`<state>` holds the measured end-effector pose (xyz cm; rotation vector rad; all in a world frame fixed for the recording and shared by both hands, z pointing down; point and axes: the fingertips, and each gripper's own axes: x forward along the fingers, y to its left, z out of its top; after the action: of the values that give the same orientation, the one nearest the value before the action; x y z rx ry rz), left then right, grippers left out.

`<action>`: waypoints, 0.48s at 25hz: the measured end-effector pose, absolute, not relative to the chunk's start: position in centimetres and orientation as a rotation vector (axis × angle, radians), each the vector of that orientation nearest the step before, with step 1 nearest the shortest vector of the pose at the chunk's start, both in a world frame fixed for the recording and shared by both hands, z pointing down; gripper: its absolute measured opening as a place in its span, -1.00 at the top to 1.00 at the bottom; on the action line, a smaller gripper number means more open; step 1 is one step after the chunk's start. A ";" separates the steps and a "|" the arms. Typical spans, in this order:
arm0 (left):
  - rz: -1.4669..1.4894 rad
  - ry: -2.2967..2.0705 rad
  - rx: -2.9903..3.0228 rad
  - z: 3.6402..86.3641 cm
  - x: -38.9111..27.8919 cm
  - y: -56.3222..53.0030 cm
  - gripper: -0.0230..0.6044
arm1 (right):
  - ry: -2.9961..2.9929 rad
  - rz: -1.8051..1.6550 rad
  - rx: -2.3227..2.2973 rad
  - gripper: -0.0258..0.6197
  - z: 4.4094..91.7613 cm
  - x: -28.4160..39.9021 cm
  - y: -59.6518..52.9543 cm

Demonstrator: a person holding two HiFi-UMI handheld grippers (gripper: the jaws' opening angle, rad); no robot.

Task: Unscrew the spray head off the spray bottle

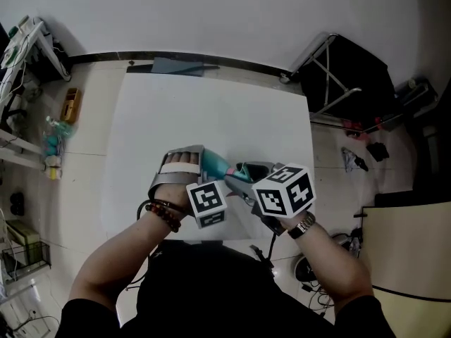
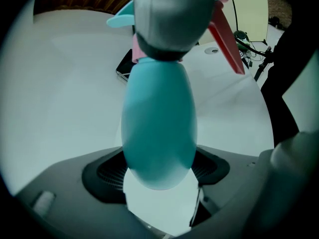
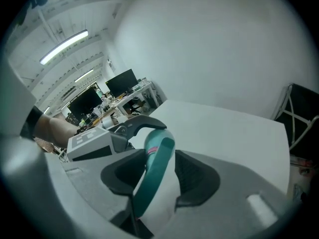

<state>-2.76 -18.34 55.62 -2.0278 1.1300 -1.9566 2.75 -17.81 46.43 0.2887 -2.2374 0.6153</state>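
A teal spray bottle [image 1: 215,163] is held on its side above the front of the white table [image 1: 211,97]. My left gripper [image 1: 189,165] is shut on the bottle's body [image 2: 159,123], its pads against both sides. My right gripper [image 1: 248,176] meets it from the right. In the right gripper view the teal spray head [image 3: 158,158] with a pink band lies between the jaws of my right gripper [image 3: 162,176], and both pads touch it. The left gripper view shows the pink collar [image 2: 135,50] and the red trigger [image 2: 227,41] sticking out past the right gripper's grey body [image 2: 169,14].
A dark phone [image 2: 124,66] lies on the table beyond the bottle. A black folding frame [image 1: 345,76] stands off the table's far right corner. Shelves and clutter [image 1: 42,118] line the floor at left. A cream board [image 1: 412,248] sits at right.
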 end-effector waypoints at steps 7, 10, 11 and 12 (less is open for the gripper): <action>-1.968 1.018 -2.196 56.3 -1.5 -16.8 -0.40 | -2.255 0.337 0.172 0.54 46.2 2.8 -16.3; -1.971 0.887 -2.296 56.4 -0.5 -15.8 -0.39 | -2.265 0.048 0.027 0.54 45.7 3.0 -15.0; -1.971 0.844 -2.321 56.4 -0.3 -15.4 -0.39 | -2.258 -0.078 -0.030 0.54 45.6 3.1 -14.4; -1.970 0.800 -2.340 56.4 0.0 -14.9 -0.39 | -2.237 -0.227 -0.091 0.54 45.6 3.2 -13.8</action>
<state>-0.01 -14.94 56.39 -2.3401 0.8003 -1.9697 3.23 -13.80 45.60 -0.0908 -2.2374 -0.2267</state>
